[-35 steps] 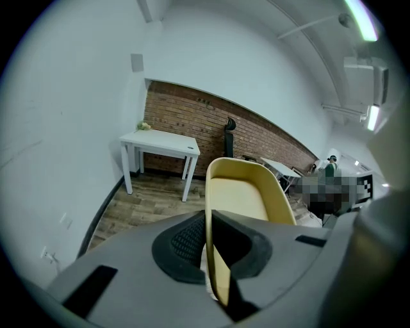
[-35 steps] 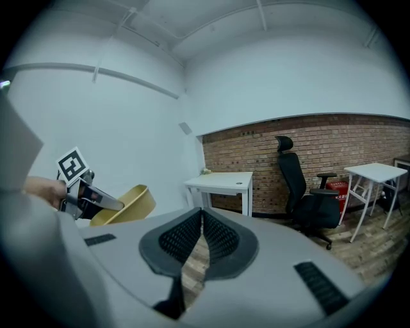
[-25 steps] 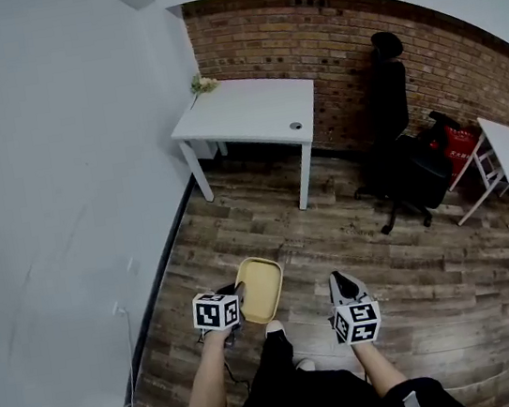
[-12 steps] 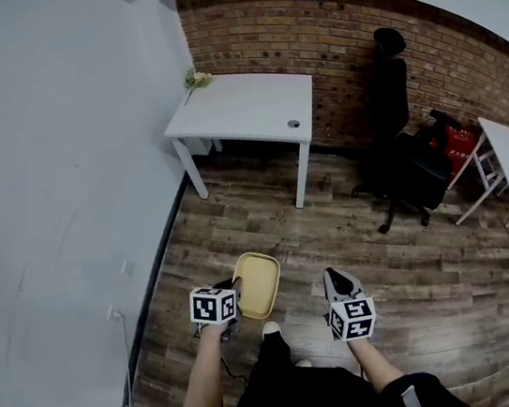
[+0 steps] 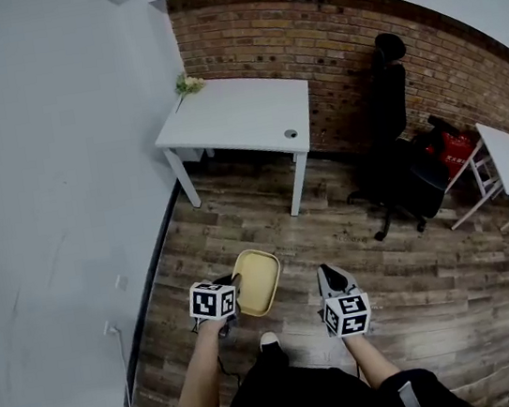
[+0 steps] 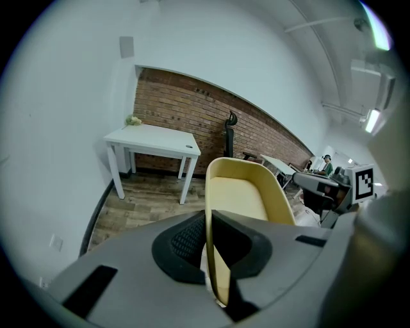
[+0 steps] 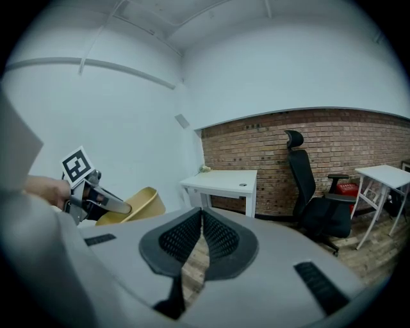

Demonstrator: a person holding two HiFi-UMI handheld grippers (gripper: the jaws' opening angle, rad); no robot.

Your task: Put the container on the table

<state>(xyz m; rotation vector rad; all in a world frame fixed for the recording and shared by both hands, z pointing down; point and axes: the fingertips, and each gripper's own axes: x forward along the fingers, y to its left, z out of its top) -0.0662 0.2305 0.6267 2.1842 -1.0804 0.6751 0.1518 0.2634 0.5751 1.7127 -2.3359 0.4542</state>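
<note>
With our left hand-held gripper clamped on the container rim and right hand-held gripper closed empty, we judged a level carry to the 12 o'clock tabletop wisest.

I stand in an office: a white counter at twelve o'clock against a brick wall, a black swivel chair at two, and a plank floor underfoot.
</note>
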